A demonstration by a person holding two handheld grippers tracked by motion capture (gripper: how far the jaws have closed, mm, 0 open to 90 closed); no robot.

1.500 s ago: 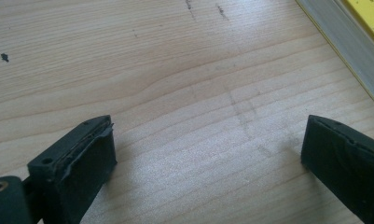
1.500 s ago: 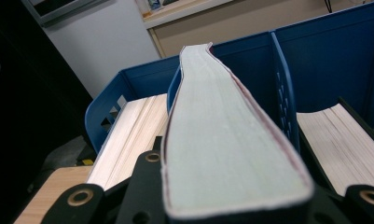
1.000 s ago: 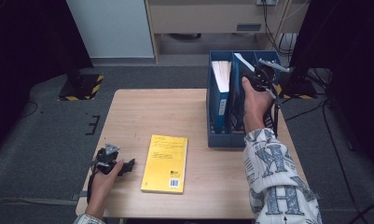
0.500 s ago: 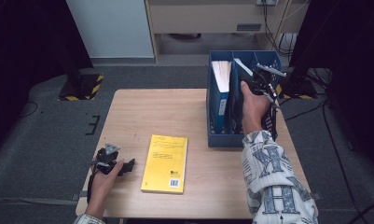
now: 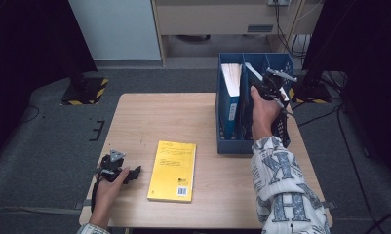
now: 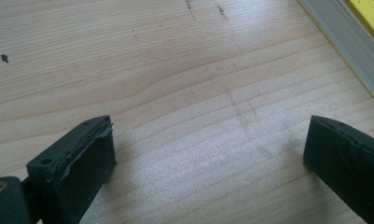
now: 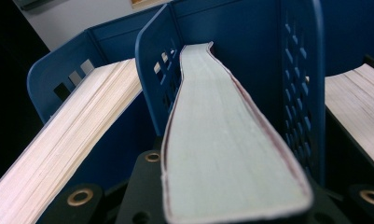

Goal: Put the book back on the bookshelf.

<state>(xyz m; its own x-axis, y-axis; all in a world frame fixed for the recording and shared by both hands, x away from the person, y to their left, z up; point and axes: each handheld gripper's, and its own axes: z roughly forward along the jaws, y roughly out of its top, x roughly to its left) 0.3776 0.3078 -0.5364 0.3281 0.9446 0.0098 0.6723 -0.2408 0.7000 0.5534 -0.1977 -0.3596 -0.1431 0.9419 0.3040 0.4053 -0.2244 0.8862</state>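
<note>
- One book [image 7: 222, 140] is clamped in your right tool [image 5: 273, 87], sitting partway in the middle slot of the blue file rack [image 5: 227, 141], page edge toward the tool's camera.
- You seem to be mid-placement: lower it straight between the dividers, then let go.
- Beyond that, the yellow book [image 5: 172, 165] lies flat on the bench [image 5: 183, 117].
- Your left tool [image 5: 116, 168] rests beside it, jaws wide and empty.

High view overhead, gripper views close on table [image 6: 184, 93], rack [image 7: 156, 70]
</note>
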